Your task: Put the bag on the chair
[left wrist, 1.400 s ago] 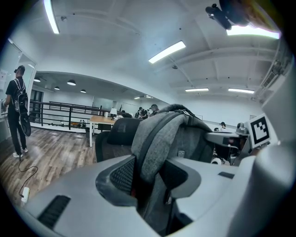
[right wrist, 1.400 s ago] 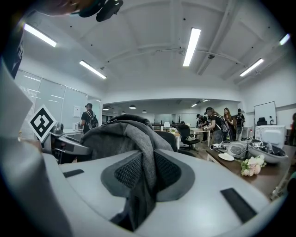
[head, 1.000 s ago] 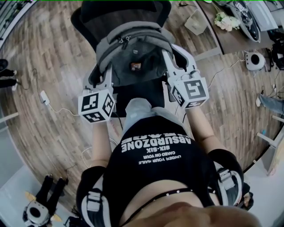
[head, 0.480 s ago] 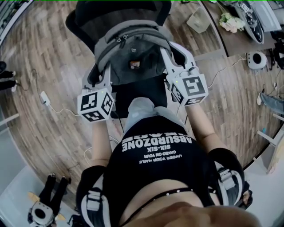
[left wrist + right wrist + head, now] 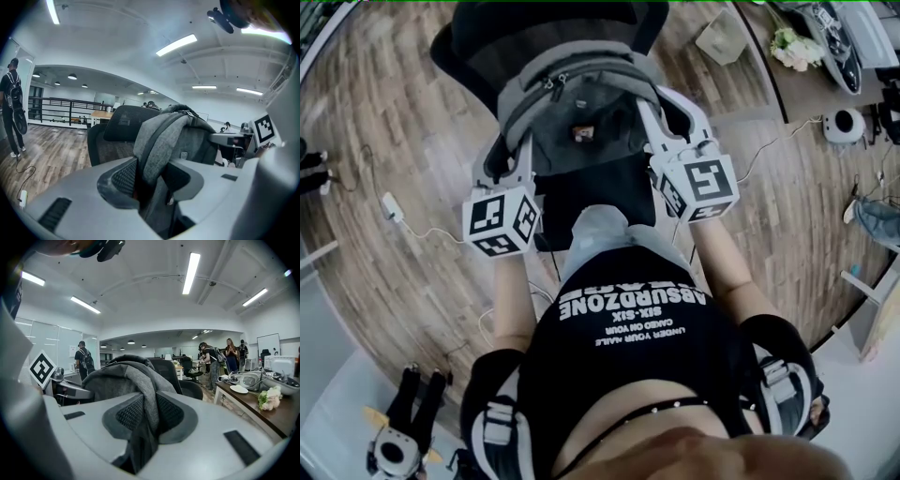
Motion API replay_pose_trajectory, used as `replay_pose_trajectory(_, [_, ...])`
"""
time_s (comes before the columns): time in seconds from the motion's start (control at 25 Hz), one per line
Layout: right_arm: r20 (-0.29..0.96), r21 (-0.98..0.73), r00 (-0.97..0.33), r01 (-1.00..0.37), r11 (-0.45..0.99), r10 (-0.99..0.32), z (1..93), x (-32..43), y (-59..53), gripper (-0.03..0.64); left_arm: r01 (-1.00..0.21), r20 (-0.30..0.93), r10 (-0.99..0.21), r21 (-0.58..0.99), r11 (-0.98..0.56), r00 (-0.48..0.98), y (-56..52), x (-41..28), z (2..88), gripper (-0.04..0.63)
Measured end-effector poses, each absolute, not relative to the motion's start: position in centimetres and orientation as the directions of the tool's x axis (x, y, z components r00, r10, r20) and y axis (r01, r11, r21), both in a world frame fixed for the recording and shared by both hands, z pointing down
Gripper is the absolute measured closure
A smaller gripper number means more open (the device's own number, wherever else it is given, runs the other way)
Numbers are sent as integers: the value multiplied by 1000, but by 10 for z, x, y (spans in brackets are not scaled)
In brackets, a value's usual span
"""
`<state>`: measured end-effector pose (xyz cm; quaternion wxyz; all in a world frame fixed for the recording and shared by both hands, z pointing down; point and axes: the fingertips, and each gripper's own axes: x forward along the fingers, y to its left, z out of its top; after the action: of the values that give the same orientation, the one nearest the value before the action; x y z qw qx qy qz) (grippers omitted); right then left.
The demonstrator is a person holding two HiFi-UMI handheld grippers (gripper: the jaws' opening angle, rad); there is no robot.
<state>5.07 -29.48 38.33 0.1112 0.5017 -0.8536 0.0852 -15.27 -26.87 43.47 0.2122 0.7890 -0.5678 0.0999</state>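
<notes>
A grey backpack (image 5: 579,112) hangs upright between my two grippers over the seat (image 5: 595,195) of a black office chair, just in front of its mesh backrest (image 5: 548,28). Whether its bottom touches the seat I cannot tell. My left gripper (image 5: 508,157) is shut on the bag's left shoulder strap (image 5: 157,140), which runs between the pads (image 5: 117,176). My right gripper (image 5: 668,127) is shut on the other grey strap (image 5: 145,394), pinched between its pads (image 5: 171,413). The backrest shows behind the bag in both gripper views, the chair (image 5: 117,126) left of it and the chair (image 5: 169,369) right of it.
A wooden desk (image 5: 787,80) with white flowers (image 5: 797,47) and white devices stands at the right. A power adapter (image 5: 391,204) with cables lies on the wood floor at the left. A pale box (image 5: 719,42) sits beyond the chair. People stand in the background (image 5: 225,359).
Both grippers have carried the backpack a little forward and down toward the chair. The grips on the straps are unchanged.
</notes>
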Motion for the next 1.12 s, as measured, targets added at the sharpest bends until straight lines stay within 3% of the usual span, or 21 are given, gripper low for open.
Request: replay_pose_trajectory(1.12, [434,-80,-459,-877,474,-775,449,40,-319,532,-933,495,-796,270,-239,348,-292,-162,504,443])
